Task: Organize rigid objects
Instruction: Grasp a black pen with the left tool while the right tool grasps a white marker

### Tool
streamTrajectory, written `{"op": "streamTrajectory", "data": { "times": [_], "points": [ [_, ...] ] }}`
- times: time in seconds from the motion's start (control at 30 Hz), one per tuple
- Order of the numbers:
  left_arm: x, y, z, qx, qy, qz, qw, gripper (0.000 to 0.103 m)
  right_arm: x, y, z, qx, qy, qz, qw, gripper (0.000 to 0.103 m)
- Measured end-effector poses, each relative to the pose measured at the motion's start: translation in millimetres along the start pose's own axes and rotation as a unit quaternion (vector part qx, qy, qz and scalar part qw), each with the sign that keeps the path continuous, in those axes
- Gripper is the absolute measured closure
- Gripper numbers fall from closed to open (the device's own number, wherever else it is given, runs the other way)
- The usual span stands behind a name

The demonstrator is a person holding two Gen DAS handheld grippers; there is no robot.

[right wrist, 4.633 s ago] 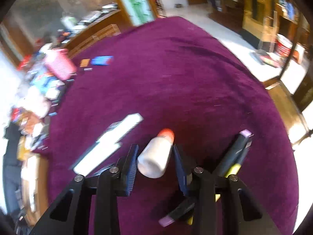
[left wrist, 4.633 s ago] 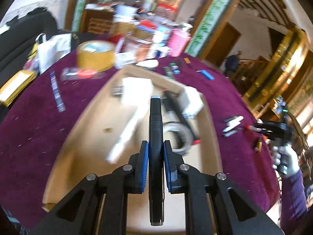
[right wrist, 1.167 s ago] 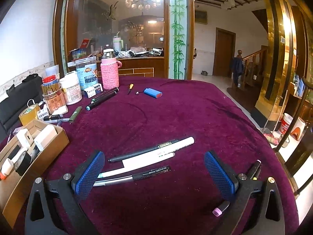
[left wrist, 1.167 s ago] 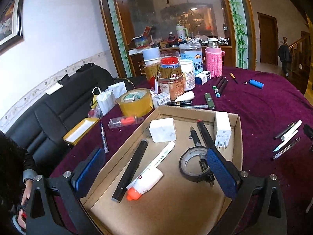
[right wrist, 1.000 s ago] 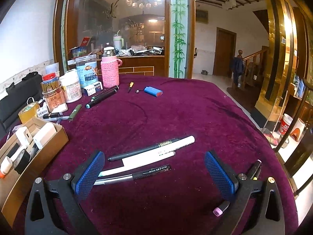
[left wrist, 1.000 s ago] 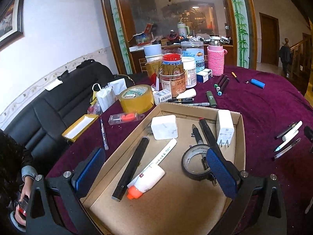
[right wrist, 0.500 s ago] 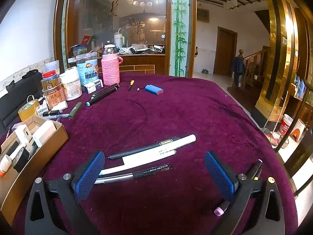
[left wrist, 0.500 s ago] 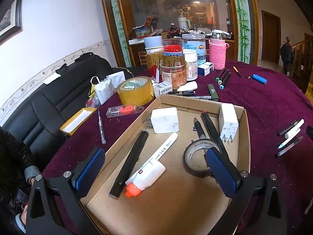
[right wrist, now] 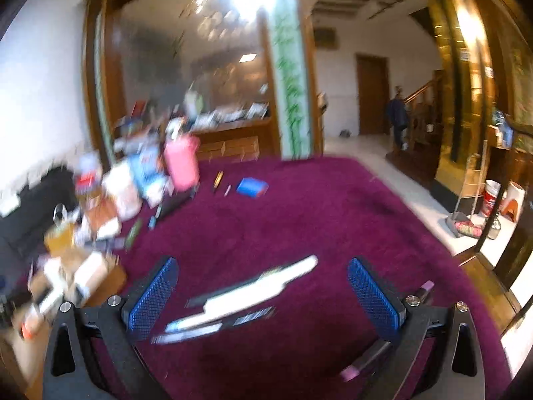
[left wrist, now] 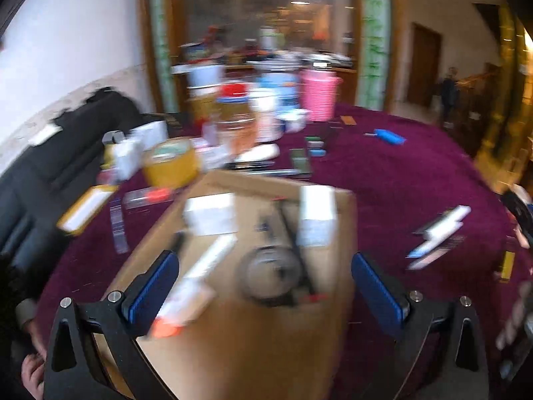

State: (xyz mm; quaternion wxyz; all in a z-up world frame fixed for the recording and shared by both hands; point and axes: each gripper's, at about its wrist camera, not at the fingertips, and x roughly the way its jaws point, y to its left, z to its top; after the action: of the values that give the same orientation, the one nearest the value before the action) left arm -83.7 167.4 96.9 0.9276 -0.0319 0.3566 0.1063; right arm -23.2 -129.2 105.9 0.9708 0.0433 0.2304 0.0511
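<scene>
Both views are motion-blurred; small detail is unreliable.

My left gripper (left wrist: pixel 265 283) has its jaws spread wide and holds nothing. It hangs over the near end of the cardboard box (left wrist: pixel 343 233), which sits on the purple tablecloth (left wrist: pixel 383 180). Inside the box: a roll of black tape (left wrist: pixel 268 271) near the middle, a white bottle with an orange cap (left wrist: pixel 181 306) at near left, a white marker (left wrist: pixel 213 255) just beyond it, a white block (left wrist: pixel 210 215) at far left, a white charger (left wrist: pixel 316 215) at far right. A yellow tape roll (left wrist: pixel 170 163) stands just past the box's far left corner.

My right gripper (right wrist: pixel 263 296) is likewise wide open and empty. A cluster of pens (right wrist: pixel 246 295) lies on the cloth between its fingers, not touching either pad. A blue lighter (right wrist: pixel 251 186) lies far off, near a pink cup (right wrist: pixel 181 161).
</scene>
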Motion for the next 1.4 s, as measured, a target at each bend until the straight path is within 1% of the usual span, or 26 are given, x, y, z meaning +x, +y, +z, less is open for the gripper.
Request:
{"op": "streamTrajectory", "data": {
  "times": [0.07,0.13,0.2,0.3,0.37,0.43,0.53,0.6,0.63,0.67,0.7,0.73,0.77,0.8,0.83,0.87,0.93,1.0,1.07,1.1,1.17,1.23,1.33,1.4],
  "points": [
    [6,-25,6,0.022,0.013,-0.040,0.9989,0.000,3,-18,11,0.005,-0.004,-0.013,1.000,0.001],
    [16,-54,11,0.042,0.032,-0.091,0.9944,0.000,13,-37,17,0.012,0.003,-0.030,0.999,0.001],
    [26,-78,14,0.061,0.043,-0.117,0.9903,0.000,22,-57,17,0.029,0.014,-0.039,0.999,0.001],
    [42,-117,19,0.109,0.048,-0.135,0.9838,0.003,29,-82,13,0.073,0.018,-0.040,0.996,0.001],
    [54,-140,23,0.143,0.049,-0.163,0.9750,0.018,36,-96,9,0.106,0.034,-0.033,0.993,0.001],
    [73,-159,29,0.164,0.063,-0.188,0.9662,0.024,38,-105,8,0.126,0.047,-0.024,0.991,0.001],
    [107,-179,38,0.173,0.085,-0.199,0.9608,0.024,38,-114,8,0.149,0.048,-0.019,0.988,0.001],
    [127,-192,40,0.185,0.098,-0.194,0.9586,0.024,37,-116,7,0.153,0.047,-0.020,0.987,0.001],
    [137,-200,37,0.195,0.110,-0.187,0.9565,0.024,37,-116,7,0.153,0.048,-0.019,0.987,0.001],
    [144,-207,32,0.204,0.124,-0.185,0.9532,0.031,37,-116,7,0.153,0.050,-0.018,0.987,0.001],
    [148,-214,24,0.214,0.146,-0.192,0.9466,0.039,38,-116,7,0.153,0.052,-0.016,0.987,0.001],
    [142,-215,20,0.206,0.136,-0.208,0.9465,0.052,39,-116,7,0.153,0.054,-0.014,0.987,0.001],
    [139,-216,19,0.203,0.145,-0.224,0.9421,0.060,40,-115,7,0.152,0.057,-0.012,0.987,0.001],
    [136,-214,20,0.190,0.158,-0.247,0.9370,0.063,41,-114,6,0.151,0.060,-0.009,0.987,0.001],
    [134,-212,20,0.172,0.179,-0.277,0.9284,0.071,42,-113,6,0.150,0.062,-0.007,0.987,0.001],
    [132,-210,19,0.164,0.187,-0.286,0.9255,0.072,43,-112,6,0.149,0.064,-0.005,0.987,0.001],
    [125,-207,18,0.166,0.184,-0.286,0.9258,0.072,44,-112,5,0.149,0.068,-0.001,0.986,0.001],
    [122,-203,20,0.157,0.177,-0.287,0.9282,0.072,44,-114,4,0.155,0.070,0.001,0.985,0.001],
    [127,-200,28,0.141,0.166,-0.275,0.9365,0.072,44,-115,4,0.160,0.071,0.002,0.985,0.001],
    [131,-200,31,0.137,0.165,-0.268,0.9392,0.072,44,-116,4,0.162,0.072,0.001,0.984,0.001],
    [139,-206,36,0.133,0.168,-0.259,0.9418,0.072,45,-116,3,0.164,0.073,0.000,0.984,0.001],
    [147,-218,39,0.145,0.169,-0.247,0.9432,0.072,46,-115,3,0.162,0.074,-0.001,0.984,0.001],
    [153,-236,34,0.169,0.171,-0.228,0.9434,0.072,48,-114,3,0.159,0.078,-0.001,0.984,0.001],
    [155,-246,32,0.191,0.155,-0.209,0.9465,0.073,48,-113,2,0.157,0.080,-0.003,0.984,0.001]
  ]
}}
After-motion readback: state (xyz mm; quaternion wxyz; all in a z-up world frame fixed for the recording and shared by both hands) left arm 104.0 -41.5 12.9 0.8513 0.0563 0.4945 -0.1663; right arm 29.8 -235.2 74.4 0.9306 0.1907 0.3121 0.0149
